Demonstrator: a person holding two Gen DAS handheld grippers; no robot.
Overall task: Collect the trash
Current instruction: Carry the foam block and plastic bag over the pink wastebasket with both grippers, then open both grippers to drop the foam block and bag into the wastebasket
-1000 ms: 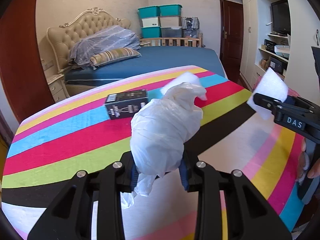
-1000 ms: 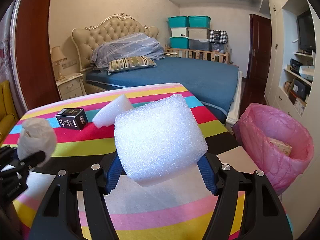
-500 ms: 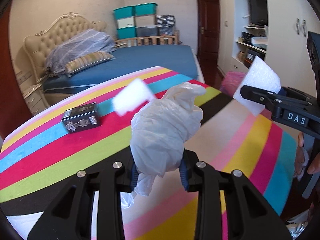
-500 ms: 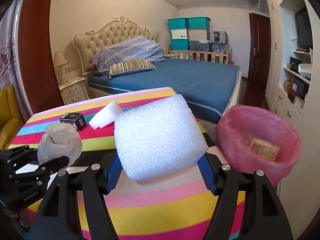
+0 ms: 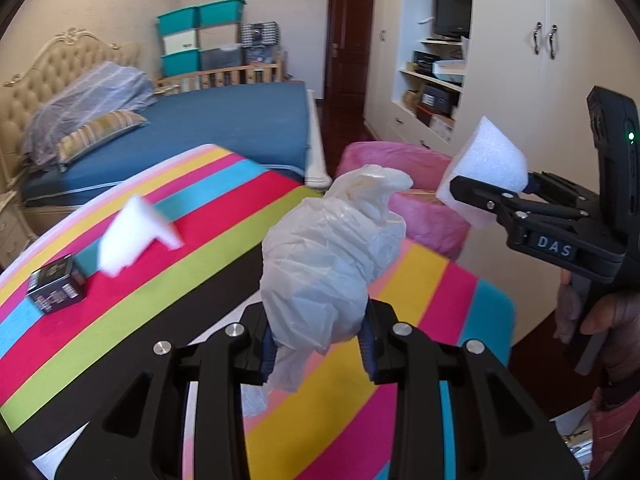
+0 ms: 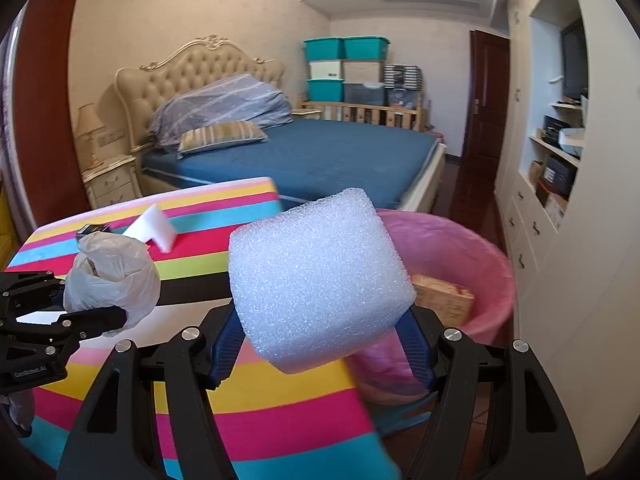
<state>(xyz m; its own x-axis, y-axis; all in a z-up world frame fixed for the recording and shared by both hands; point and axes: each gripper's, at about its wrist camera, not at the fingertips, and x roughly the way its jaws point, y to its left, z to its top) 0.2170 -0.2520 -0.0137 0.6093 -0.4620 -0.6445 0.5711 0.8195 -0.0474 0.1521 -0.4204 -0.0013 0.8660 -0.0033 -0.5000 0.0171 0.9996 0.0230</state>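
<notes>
My left gripper (image 5: pixel 318 350) is shut on a crumpled white plastic bag (image 5: pixel 328 264) that stands up between its blue pads above the striped table. My right gripper (image 6: pixel 322 344) is shut on a big white foam block (image 6: pixel 320 276), held just left of and above the pink-lined trash bin (image 6: pixel 480 256). In the left wrist view the right gripper (image 5: pixel 476 194) with the foam block (image 5: pixel 486 164) hangs at the right, in front of the pink bin (image 5: pixel 424 224). In the right wrist view the left gripper (image 6: pixel 96 312) with the bag (image 6: pixel 112 276) is at the left.
A white foam wedge (image 5: pixel 132 236) and a small black box (image 5: pixel 56 284) lie on the striped table (image 5: pixel 160 312). A brown box (image 6: pixel 442 300) lies inside the bin. Beyond stand a blue bed (image 6: pixel 320 160) and white cupboards (image 6: pixel 560 200). A hand (image 5: pixel 608 316) holds the right gripper.
Both grippers have swung right across the table toward the pink bin, still gripping the bag and the foam block. The bin has come closer in both views.
</notes>
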